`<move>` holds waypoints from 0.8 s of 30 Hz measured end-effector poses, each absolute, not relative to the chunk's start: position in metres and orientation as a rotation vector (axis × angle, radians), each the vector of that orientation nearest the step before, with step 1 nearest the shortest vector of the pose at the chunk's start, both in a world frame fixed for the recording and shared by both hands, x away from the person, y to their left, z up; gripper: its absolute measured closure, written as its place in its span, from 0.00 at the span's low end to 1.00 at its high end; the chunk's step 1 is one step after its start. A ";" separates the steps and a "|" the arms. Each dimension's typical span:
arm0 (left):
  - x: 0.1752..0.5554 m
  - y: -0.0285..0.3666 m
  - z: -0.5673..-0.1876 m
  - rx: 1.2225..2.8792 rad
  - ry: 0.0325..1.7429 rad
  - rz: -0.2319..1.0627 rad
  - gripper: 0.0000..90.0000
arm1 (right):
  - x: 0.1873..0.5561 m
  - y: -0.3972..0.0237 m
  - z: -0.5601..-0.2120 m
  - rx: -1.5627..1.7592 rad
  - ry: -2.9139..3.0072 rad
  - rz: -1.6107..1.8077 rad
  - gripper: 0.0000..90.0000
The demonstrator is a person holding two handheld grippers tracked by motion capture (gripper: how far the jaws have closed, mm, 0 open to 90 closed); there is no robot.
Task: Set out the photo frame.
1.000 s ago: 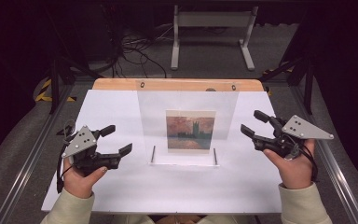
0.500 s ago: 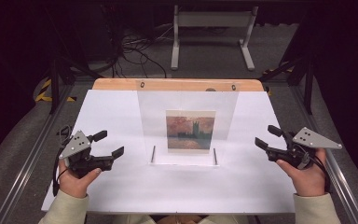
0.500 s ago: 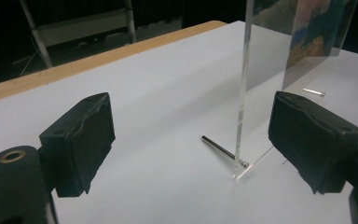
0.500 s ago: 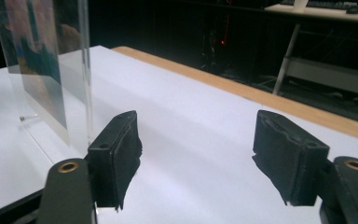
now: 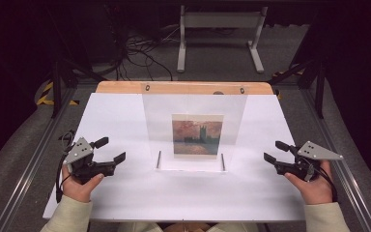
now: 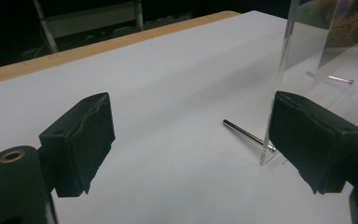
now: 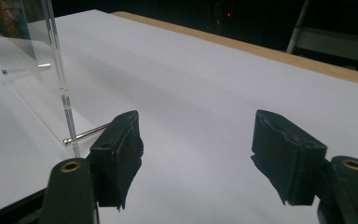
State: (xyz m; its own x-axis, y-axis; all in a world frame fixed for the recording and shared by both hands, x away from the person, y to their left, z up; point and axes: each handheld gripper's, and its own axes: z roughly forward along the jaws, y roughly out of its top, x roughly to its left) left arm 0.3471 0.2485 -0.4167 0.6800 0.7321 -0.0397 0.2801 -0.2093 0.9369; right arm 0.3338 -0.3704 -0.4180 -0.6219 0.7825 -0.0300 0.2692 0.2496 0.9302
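A clear acrylic picture frame (image 5: 193,126) stands upright in the middle of the white table (image 5: 125,193), holding a reddish painting print (image 5: 196,136). Two metal pins (image 5: 159,159) stick out at its base. My left gripper (image 5: 110,150) hovers low at the table's left, open and empty, pointing toward the frame's left edge (image 6: 279,70). My right gripper (image 5: 276,152) sits at the right, open and empty, aimed at the frame's right edge (image 7: 60,79). A metal pin (image 6: 247,135) lies just ahead of the left jaws, and another pin (image 7: 86,134) lies by the right ones.
A wooden strip (image 5: 183,87) borders the table's far edge. Metal rails (image 5: 34,159) run along both sides. Behind the table stand a white metal stand (image 5: 220,29) and loose cables (image 5: 140,53) on the grey floor.
Both hands have drawn back toward the near edge and lowered. The right gripper moved outward to the right. The frame has not moved.
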 end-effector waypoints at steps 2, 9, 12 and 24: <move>0.350 0.249 -0.420 1.775 0.810 0.489 0.16 | 0.335 -0.370 -0.426 0.963 2.039 1.374 0.36; 0.356 0.253 -0.430 1.766 0.840 0.466 0.17 | 0.339 -0.364 -0.450 0.985 2.110 1.380 0.36; 0.357 0.252 -0.432 1.781 0.842 0.456 0.17 | 0.340 -0.361 -0.451 0.971 2.133 1.363 0.36; 0.358 0.251 -0.434 1.787 0.841 0.451 0.16 | 0.339 -0.360 -0.450 0.978 2.110 1.380 0.34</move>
